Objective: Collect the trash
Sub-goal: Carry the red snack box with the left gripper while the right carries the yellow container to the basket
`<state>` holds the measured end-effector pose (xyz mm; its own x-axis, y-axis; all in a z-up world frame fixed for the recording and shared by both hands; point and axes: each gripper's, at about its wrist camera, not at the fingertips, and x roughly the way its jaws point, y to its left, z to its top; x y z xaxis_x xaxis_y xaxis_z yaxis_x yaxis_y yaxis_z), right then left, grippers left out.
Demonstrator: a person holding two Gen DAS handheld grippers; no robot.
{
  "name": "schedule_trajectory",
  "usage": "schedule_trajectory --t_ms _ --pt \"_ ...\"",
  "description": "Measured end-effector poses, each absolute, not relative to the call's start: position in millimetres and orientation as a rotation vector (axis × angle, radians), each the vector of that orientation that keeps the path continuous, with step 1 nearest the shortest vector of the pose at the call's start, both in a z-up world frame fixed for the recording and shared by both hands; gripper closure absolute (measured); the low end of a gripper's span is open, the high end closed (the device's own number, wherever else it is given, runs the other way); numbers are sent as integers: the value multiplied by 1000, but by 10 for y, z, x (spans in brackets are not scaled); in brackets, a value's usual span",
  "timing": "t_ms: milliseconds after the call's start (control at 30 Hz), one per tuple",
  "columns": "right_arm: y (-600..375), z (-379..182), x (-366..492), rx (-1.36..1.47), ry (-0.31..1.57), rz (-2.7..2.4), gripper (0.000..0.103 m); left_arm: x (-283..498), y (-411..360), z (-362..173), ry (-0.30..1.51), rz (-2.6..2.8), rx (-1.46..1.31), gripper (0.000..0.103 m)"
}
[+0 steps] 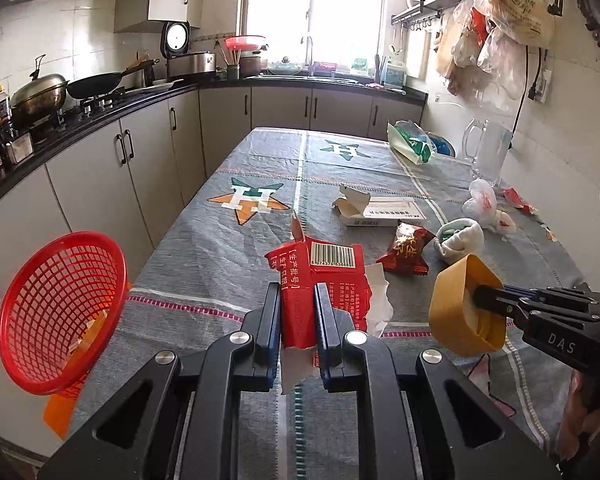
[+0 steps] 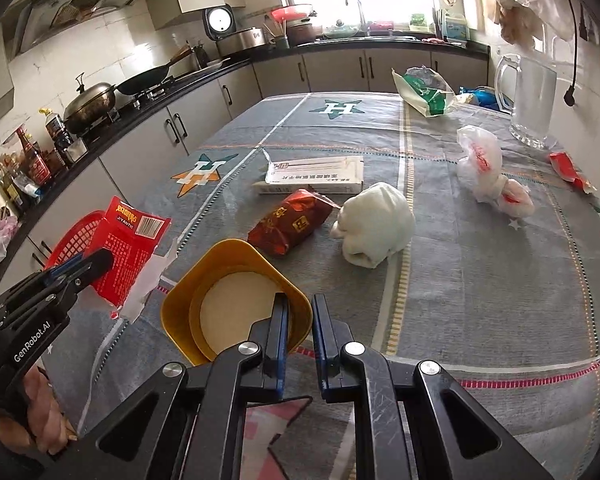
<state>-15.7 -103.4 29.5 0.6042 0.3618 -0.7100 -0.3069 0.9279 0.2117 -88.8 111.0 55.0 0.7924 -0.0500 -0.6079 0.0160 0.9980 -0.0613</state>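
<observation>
My left gripper (image 1: 298, 300) is shut on a torn red wrapper (image 1: 320, 276) with a barcode, held above the table; it also shows in the right wrist view (image 2: 130, 248). My right gripper (image 2: 300, 312) is shut on the rim of a yellow cup (image 2: 236, 300), seen from the side in the left wrist view (image 1: 460, 308). A red mesh basket (image 1: 60, 316) stands off the table's left edge. On the table lie a dark red snack bag (image 2: 292, 220), a white crumpled wad (image 2: 374, 224), a white carton (image 2: 320, 176) and a knotted plastic bag (image 2: 488, 168).
A grey tablecloth (image 2: 480, 280) covers the table. A green-white bag (image 2: 424, 92) and a glass jug (image 2: 532, 100) stand at the far right. A small red scrap (image 2: 568, 168) lies at the right edge. Kitchen counter with pans (image 1: 60, 92) runs along the left.
</observation>
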Motion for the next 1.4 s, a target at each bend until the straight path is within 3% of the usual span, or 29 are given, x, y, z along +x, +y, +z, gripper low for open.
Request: schedule_trajectory --t_ms 867,1400 --pt "-457 375 -150 -37 829 465 90 -985 1625 636 615 44 -133 88" --pt "279 476 -124 -108 815 569 90 -1180 2368 687 575 177 -212 88"
